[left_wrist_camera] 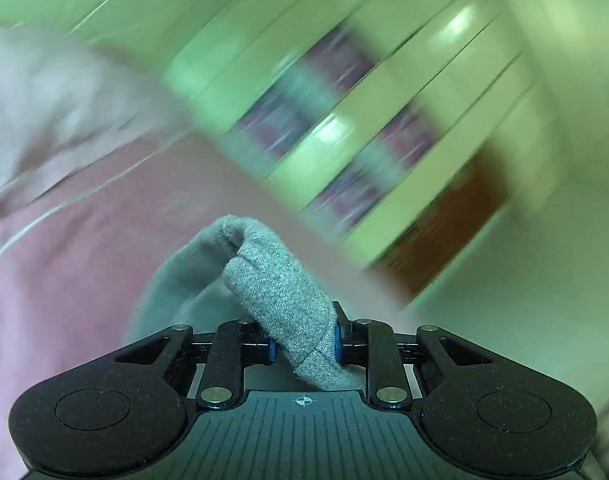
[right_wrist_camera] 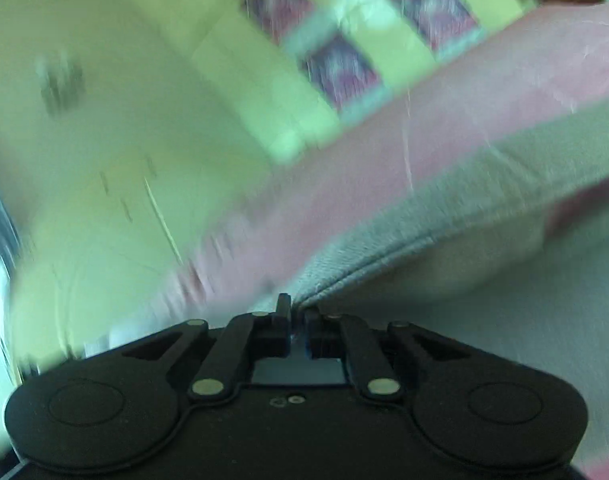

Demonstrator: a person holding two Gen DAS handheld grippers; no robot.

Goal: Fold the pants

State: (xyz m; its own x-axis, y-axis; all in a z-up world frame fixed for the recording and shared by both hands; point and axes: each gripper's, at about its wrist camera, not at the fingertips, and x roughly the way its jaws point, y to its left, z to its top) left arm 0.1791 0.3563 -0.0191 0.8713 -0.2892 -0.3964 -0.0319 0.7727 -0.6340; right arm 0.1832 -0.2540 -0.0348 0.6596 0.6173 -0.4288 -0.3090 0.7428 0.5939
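Note:
The pants are grey knit fabric. In the left wrist view a thick folded wad of the pants [left_wrist_camera: 280,304] is clamped in my left gripper [left_wrist_camera: 304,346] and sticks up forward from the jaws. In the right wrist view my right gripper [right_wrist_camera: 298,324] is shut on a hemmed edge of the pants [right_wrist_camera: 444,216], which stretches away to the upper right. Both views are motion-blurred. The cloth hangs over a pink bedsheet [left_wrist_camera: 64,280].
The pink bedsheet also shows in the right wrist view [right_wrist_camera: 384,148]. A crumpled pale blanket [left_wrist_camera: 36,104] lies at the far left. A cream cabinet with patterned panels [left_wrist_camera: 344,120] stands behind the bed. Light floor [left_wrist_camera: 524,300] lies to the right.

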